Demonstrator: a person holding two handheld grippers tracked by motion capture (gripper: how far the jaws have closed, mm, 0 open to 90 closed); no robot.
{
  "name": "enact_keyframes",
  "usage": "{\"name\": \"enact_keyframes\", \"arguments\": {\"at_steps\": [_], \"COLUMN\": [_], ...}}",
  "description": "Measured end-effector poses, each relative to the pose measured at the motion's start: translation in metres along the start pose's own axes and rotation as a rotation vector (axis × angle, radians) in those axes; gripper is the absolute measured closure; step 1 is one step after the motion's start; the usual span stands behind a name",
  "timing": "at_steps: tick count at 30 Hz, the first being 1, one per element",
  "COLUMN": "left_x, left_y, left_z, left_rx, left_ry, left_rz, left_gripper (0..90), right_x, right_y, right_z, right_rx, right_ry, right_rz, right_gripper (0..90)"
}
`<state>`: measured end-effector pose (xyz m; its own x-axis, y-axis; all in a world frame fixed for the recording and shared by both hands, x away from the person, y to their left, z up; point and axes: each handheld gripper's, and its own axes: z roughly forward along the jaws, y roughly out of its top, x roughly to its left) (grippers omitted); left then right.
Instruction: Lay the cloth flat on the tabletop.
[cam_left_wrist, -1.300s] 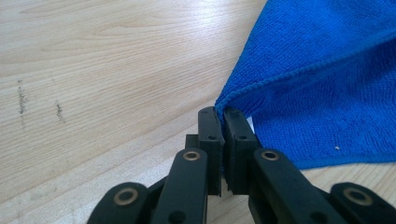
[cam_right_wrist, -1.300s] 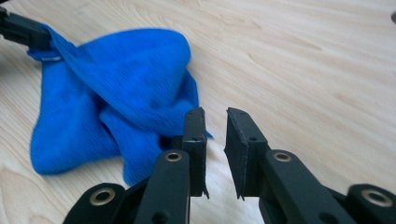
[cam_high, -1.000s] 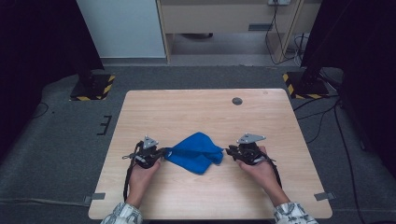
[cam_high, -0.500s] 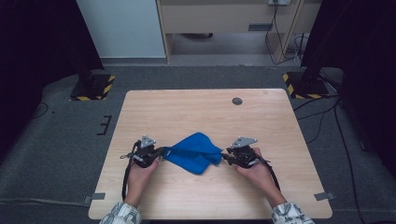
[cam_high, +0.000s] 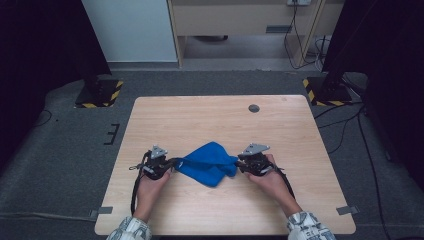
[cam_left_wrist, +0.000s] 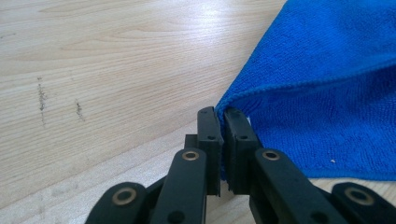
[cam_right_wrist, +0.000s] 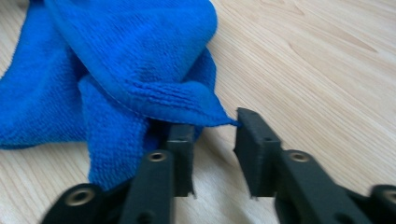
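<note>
Your left gripper (cam_left_wrist: 223, 116) has its jaws pinched tight on a corner of the blue cloth (cam_high: 210, 162), which lies bunched on the wooden table (cam_high: 200, 115) between your hands. Your right gripper (cam_right_wrist: 215, 135) stands partly open (its jaws have just been closing), a cloth corner lying over one finger (cam_right_wrist: 182, 140), not clamped.

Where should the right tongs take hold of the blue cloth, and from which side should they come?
Probably the pointed hemmed corner of the blue cloth, which lies across the open right tongs. Come in low from the cloth's right end: that flap lifts off the table there, while the left tongs pinch the opposite corner.
</note>
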<state>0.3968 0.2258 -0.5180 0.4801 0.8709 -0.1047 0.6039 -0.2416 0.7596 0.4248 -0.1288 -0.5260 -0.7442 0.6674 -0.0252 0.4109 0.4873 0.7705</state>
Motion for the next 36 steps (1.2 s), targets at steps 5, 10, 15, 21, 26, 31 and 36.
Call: {"name": "enact_keyframes", "arguments": {"at_steps": [5, 10, 15, 21, 26, 31, 36], "left_x": [0.0, -0.001, -0.006, -0.025, -0.037, -0.041, -0.043], "left_y": [0.0, 0.001, 0.003, 0.014, 0.028, 0.045, 0.063], "left_z": [0.0, 0.0, -0.001, 0.001, 0.0, -0.001, -0.007], "left_rx": [-0.001, 0.002, -0.007, -0.018, -0.028, -0.042, -0.059], "left_ry": [-0.004, -0.009, -0.03, -0.063, -0.08, -0.09, -0.089], "left_rz": [0.0, 0.003, 0.009, 0.049, 0.089, 0.093, 0.099], "left_gripper": [86.0, 85.9, 85.9, 86.0, 86.5, 86.6, 86.6], "right_x": [0.002, 0.001, -0.001, -0.009, -0.019, -0.027, -0.03], "right_y": [0.002, 0.005, 0.007, 0.004, -0.001, -0.002, 0.007], "right_z": [-0.004, -0.01, -0.02, -0.044, -0.068, -0.084, -0.096], "right_rx": [-0.023, -0.049, -0.05, -0.059, -0.072, -0.089, -0.11], "right_ry": [0.007, 0.017, 0.014, -0.005, -0.033, -0.05, -0.067], "right_rz": [-0.009, 0.005, 0.01, 0.031, 0.051, 0.065, 0.054], "right_gripper": [83.5, 87.1, 87.6, 87.8, 87.8, 87.8, 87.8]}}
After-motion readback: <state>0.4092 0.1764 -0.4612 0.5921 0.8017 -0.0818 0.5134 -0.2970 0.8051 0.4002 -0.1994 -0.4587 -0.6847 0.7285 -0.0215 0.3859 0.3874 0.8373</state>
